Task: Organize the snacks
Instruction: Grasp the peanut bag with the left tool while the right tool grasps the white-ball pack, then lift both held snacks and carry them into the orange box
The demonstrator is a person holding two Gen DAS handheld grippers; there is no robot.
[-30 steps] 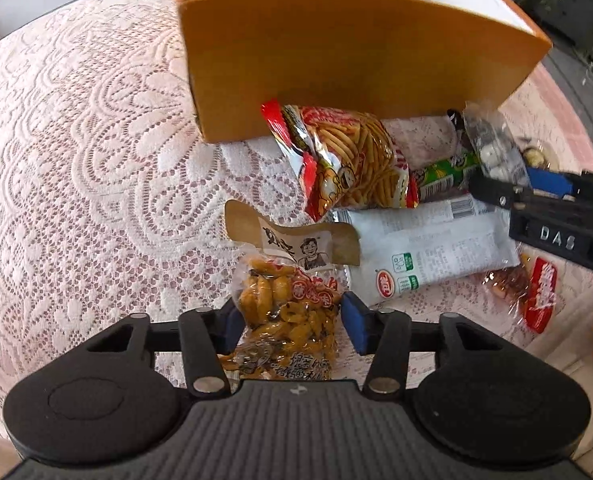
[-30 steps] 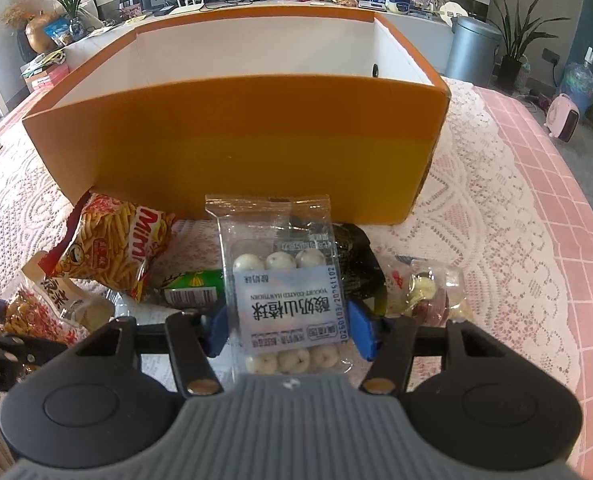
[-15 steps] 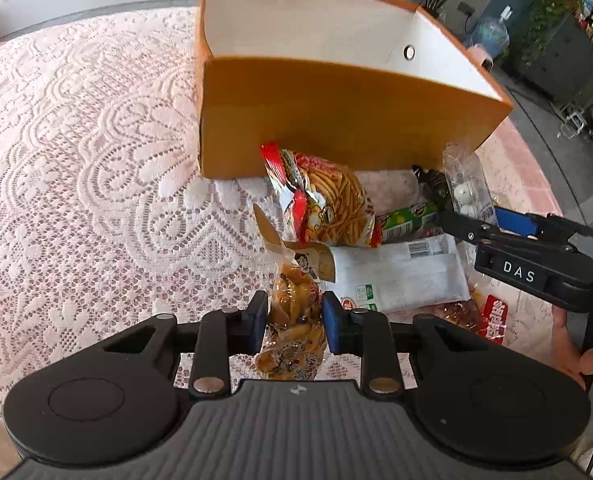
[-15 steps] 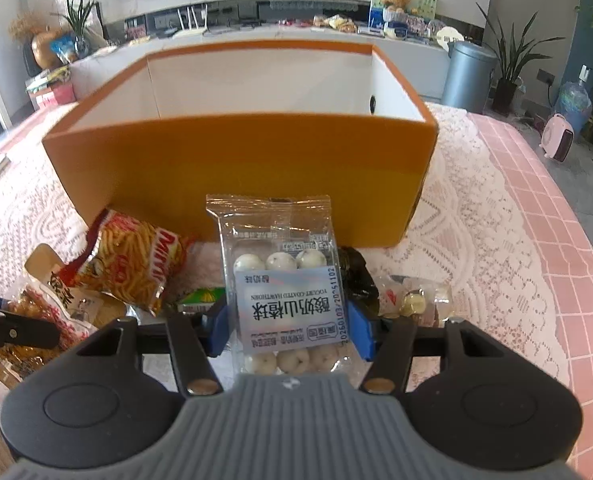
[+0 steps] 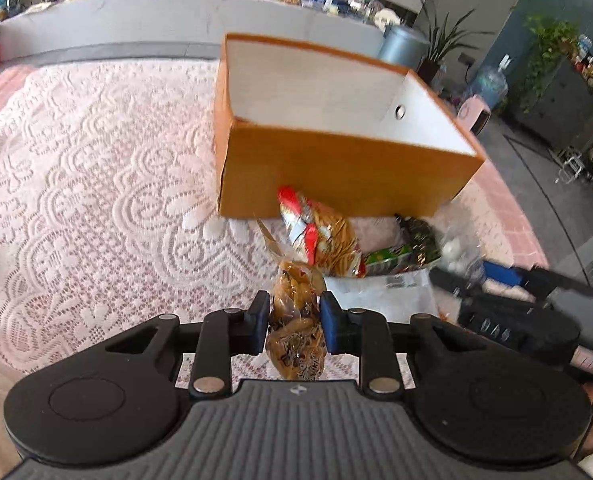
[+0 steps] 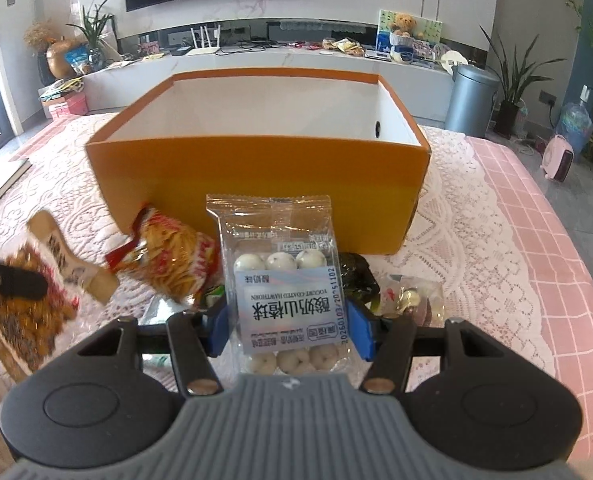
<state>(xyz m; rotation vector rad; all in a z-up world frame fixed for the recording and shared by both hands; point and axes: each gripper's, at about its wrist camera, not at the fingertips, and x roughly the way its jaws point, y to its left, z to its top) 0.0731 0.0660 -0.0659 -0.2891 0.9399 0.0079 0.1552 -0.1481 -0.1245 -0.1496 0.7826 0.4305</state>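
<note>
My left gripper (image 5: 294, 312) is shut on a clear bag of yellow-brown snacks (image 5: 296, 288) and holds it up off the lace tablecloth; the bag hangs down between the blue pads. My right gripper (image 6: 289, 330) is shut on a clear pack of white coated balls (image 6: 284, 276), held upright in front of the orange box (image 6: 256, 192). That box (image 5: 336, 168) is open on top with white inner walls, and nothing shows inside it. In the right wrist view the left-held bag (image 6: 28, 312) appears blurred at the far left.
Before the box lie a red-yellow bag of stick snacks (image 5: 324, 236), a green pack (image 5: 392, 258), a white pack (image 5: 388, 300), a dark pack (image 6: 356, 276) and a small clear pack (image 6: 412, 300). Lace cloth (image 5: 96, 200) spreads left of the box.
The left jaws closed on the yellow-brown bag and lifted it off the cloth. Both grippers rose, so the inside of the box now shows more. The right grip is unchanged.
</note>
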